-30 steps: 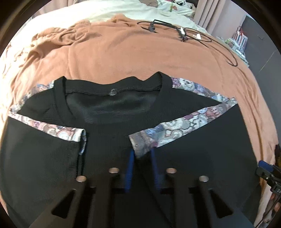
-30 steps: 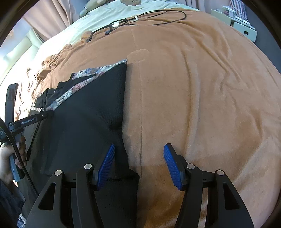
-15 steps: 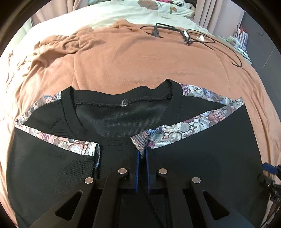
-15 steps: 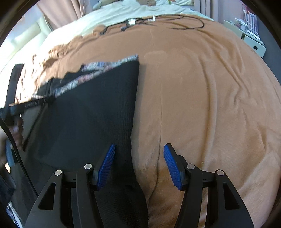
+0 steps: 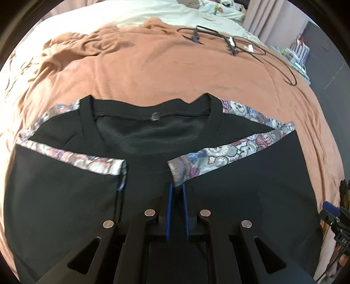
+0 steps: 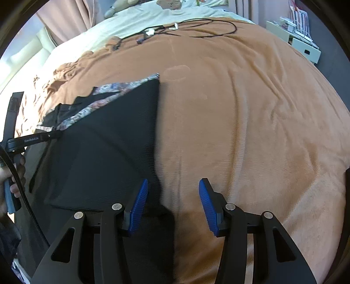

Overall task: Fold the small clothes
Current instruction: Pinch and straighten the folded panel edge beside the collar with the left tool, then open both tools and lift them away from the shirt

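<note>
A black mesh shirt [image 5: 153, 135] with teddy-print trim lies flat on the brown blanket [image 5: 175, 65], collar away from me. Both sleeves are folded in over the chest: the left sleeve [image 5: 76, 157] lies flat, and the corner of the right sleeve's print cuff [image 5: 218, 153] sits between the blue pads of my left gripper [image 5: 177, 192], which is shut on it. In the right wrist view the shirt [image 6: 105, 148] lies at the left. My right gripper [image 6: 172, 196] is open over the shirt's right edge, holding nothing. The left gripper [image 6: 54, 136] shows there at the cuff.
Black cables [image 5: 240, 43] with white plugs lie on the blanket beyond the shirt, also seen as cables [image 6: 196, 24] at the far end. A cream sheet [image 5: 131, 13] covers the head of the bed. A white shelf unit [image 6: 295, 39] stands off the bed's right side. Bare blanket [image 6: 240, 109] spreads right of the shirt.
My left gripper's pads closed onto the corner of the right sleeve's cuff and have stayed shut on it. The right gripper stayed open and shifted slightly along the shirt's right edge.
</note>
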A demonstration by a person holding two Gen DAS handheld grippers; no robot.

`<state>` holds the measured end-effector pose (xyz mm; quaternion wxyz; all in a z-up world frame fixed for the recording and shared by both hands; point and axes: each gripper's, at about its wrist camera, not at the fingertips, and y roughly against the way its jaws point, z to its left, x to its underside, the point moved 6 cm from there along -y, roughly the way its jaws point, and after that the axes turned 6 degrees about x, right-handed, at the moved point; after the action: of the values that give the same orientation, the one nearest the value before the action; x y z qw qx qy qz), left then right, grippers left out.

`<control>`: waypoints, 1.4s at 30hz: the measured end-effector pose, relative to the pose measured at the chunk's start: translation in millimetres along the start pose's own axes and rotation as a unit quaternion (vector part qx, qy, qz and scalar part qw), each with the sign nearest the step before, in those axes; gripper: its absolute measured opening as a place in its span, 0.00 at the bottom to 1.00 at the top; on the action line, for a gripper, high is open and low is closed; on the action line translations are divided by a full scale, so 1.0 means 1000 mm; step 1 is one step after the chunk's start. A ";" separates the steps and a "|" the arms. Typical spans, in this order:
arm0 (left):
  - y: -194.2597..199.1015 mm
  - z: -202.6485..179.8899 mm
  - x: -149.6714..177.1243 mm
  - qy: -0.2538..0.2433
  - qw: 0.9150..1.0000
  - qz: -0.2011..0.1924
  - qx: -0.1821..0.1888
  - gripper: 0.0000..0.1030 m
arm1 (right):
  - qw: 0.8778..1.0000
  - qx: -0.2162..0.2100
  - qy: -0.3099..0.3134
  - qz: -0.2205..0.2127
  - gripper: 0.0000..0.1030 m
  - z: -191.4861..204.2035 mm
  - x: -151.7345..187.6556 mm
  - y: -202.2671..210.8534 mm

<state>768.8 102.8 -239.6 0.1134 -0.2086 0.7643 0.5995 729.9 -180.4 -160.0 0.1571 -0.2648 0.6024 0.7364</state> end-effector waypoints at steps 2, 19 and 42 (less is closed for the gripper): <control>0.008 0.006 0.003 0.015 1.000 -0.004 0.007 0.10 | 1.000 0.000 0.006 0.005 0.45 0.001 0.002 0.000; 0.090 0.045 0.029 0.042 0.999 -0.030 0.008 0.10 | 0.999 0.017 0.010 0.032 0.45 0.015 0.023 0.014; 0.221 0.046 0.149 0.050 0.992 -0.116 0.029 0.79 | 0.999 0.029 -0.001 -0.044 0.84 0.044 0.097 0.158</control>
<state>532.1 162.5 -122.2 0.1502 -0.3223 0.7565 0.5488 555.6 -182.2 -83.0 0.1980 -0.2857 0.6109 0.7113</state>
